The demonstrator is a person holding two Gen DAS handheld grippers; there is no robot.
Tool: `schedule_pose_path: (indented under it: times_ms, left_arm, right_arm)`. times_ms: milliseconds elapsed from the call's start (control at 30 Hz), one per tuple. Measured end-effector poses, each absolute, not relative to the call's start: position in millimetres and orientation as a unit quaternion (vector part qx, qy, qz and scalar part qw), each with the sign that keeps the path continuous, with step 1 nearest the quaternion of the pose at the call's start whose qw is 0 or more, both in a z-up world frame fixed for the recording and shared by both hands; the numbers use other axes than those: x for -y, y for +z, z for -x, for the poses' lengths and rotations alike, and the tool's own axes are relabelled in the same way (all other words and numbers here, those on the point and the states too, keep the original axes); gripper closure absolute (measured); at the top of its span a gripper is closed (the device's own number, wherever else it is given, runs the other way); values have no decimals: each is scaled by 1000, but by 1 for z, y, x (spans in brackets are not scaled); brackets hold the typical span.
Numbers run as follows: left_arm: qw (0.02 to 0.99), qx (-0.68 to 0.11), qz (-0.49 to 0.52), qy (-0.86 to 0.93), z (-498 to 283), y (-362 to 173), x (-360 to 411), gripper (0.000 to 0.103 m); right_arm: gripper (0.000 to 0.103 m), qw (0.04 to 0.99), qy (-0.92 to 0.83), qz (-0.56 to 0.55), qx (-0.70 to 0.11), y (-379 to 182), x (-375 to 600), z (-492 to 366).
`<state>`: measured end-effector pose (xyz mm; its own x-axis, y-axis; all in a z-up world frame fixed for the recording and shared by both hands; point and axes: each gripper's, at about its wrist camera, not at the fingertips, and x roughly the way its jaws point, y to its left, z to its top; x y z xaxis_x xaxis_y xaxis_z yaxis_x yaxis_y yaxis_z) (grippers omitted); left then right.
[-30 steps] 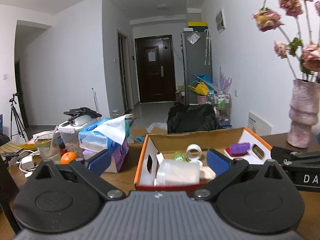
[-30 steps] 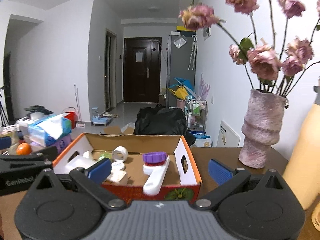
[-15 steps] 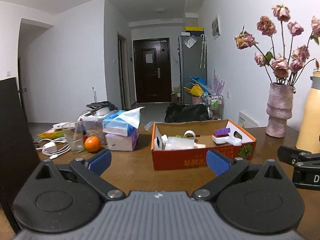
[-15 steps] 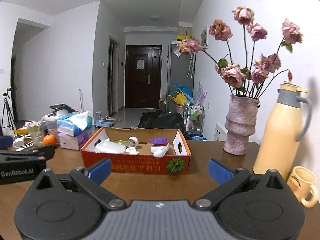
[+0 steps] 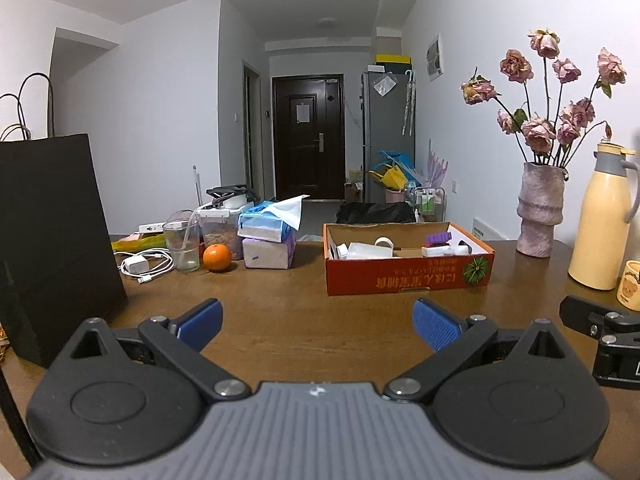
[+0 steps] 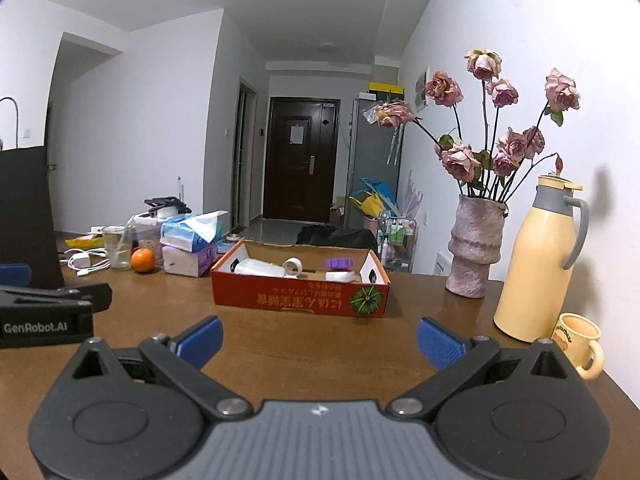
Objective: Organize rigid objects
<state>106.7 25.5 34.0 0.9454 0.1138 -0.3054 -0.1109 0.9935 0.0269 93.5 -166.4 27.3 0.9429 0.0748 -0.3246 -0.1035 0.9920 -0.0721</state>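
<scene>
Above the table [image 5: 304,320], left claw [image 5: 316,322] and right claw [image 6: 318,340] gape, both empty.

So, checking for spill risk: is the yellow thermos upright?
Upright: the thermos stands on its base on the table, lid on top.

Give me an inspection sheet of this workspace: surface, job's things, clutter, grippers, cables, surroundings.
Surface: brown wooden table, bare in front of both grippers.
Job's things: orange cardboard box holding a white container, a tape roll and a purple-topped white piece.
Clutter: orange fruit, glass, tissue packs, black paper bag, vase of dried roses, yellow thermos, mug.
Grippers: left gripper open, empty; right gripper open, empty.
Cables: white charger with cable beside the glass.
Surroundings: dark door, grey fridge, white walls.
</scene>
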Motion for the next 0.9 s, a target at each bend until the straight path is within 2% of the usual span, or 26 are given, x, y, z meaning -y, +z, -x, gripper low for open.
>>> schedule_pose_path:
  times_ms: [900]
  left_arm:
    - [987, -151, -9, 53, -83, 31, -22, 0]
  right_arm:
    - [0, 986, 40, 39, -159, 29, 172, -71]
